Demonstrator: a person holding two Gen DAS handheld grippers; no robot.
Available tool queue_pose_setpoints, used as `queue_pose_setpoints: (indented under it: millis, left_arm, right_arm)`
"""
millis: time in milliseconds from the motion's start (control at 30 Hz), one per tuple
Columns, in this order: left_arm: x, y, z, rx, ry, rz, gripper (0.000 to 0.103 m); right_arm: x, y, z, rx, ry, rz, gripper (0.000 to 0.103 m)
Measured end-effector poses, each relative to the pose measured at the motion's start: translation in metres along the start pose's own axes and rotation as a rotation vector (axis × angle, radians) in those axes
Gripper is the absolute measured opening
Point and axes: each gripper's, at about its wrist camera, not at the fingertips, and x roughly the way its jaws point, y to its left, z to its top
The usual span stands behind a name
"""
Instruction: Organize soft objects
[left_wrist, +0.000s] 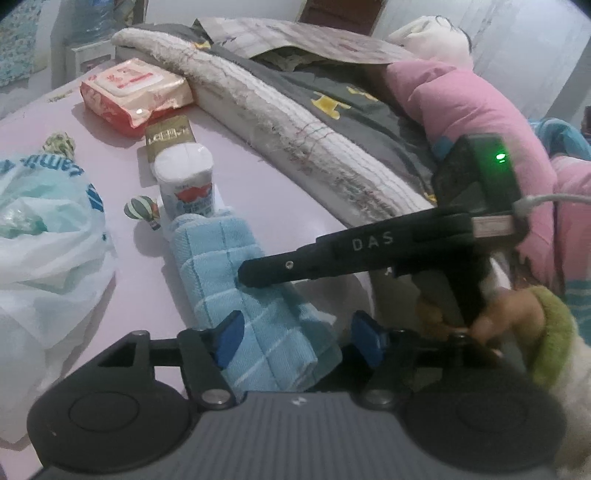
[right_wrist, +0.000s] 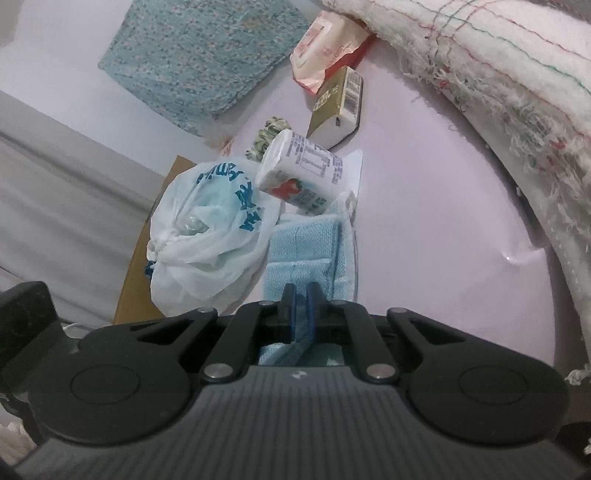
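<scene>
light blue folded towel lying lengthwise on the pink worktop, near end between the left gripper fingers. left fingers spread apart, one pad at each side of the towel, not pressing it. right gripper reaching in from the right side; fingers closed together on an edge of the same towel, blue fabric pinched between the pads. same tool visible in the left wrist view as a black arm crossing above the towel's middle. white cylindrical tissue pack standing upright, touching the towel's far end. olive-gold small box just behind it. red and white wet wipes pack further back. white plastic bag with blue print, knotted, to the left of the towel. frayed white blanket folded along the right edge of the worktop, grey and pink garments stacked behind it.
</scene>
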Motion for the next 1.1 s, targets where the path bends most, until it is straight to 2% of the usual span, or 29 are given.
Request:
queue_pose_setpoints:
  millis: [100,233,333,500,633,733,800,933,1100]
  left_arm:
    - [-0.012,0.006,0.001,-0.012,-0.021,0.003,0.07]
    - [-0.014,0.024,0.002,-0.101,-0.026,0.026,0.07]
    - [-0.002,0.039,0.004,-0.176,0.016,0.057,0.063]
    - [0.021,0.045,0.006,-0.185,0.089,0.066,0.061]
    - [0.029,0.041,0.008,-0.167,0.096,0.059,0.06]
    - [0.034,0.034,0.01,-0.147,0.097,0.072,0.055]
    - [0.036,0.03,0.012,-0.132,0.093,0.089,0.047]
    - [0.033,0.026,0.014,-0.128,0.074,0.121,0.021]
    - [0.021,0.016,0.017,-0.113,0.035,0.149,0.016]
  right_arm:
    - [0.001,0.003,0.0,-0.029,0.005,-0.008,0.005]
    - [0.0,0.003,0.001,-0.049,0.01,-0.004,0.005]
    - [0.0,0.001,0.001,-0.047,0.01,0.005,0.005]
    - [-0.002,-0.004,-0.002,-0.028,-0.001,0.028,0.004]
    - [-0.005,-0.01,-0.005,-0.002,-0.022,0.056,0.004]
    - [-0.006,-0.01,-0.007,-0.007,-0.034,0.057,0.004]
    - [-0.007,-0.01,-0.008,-0.005,-0.044,0.061,0.004]
    - [-0.009,-0.011,-0.009,0.012,-0.059,0.068,0.005]
    - [-0.019,-0.002,-0.011,0.005,-0.077,0.074,0.008]
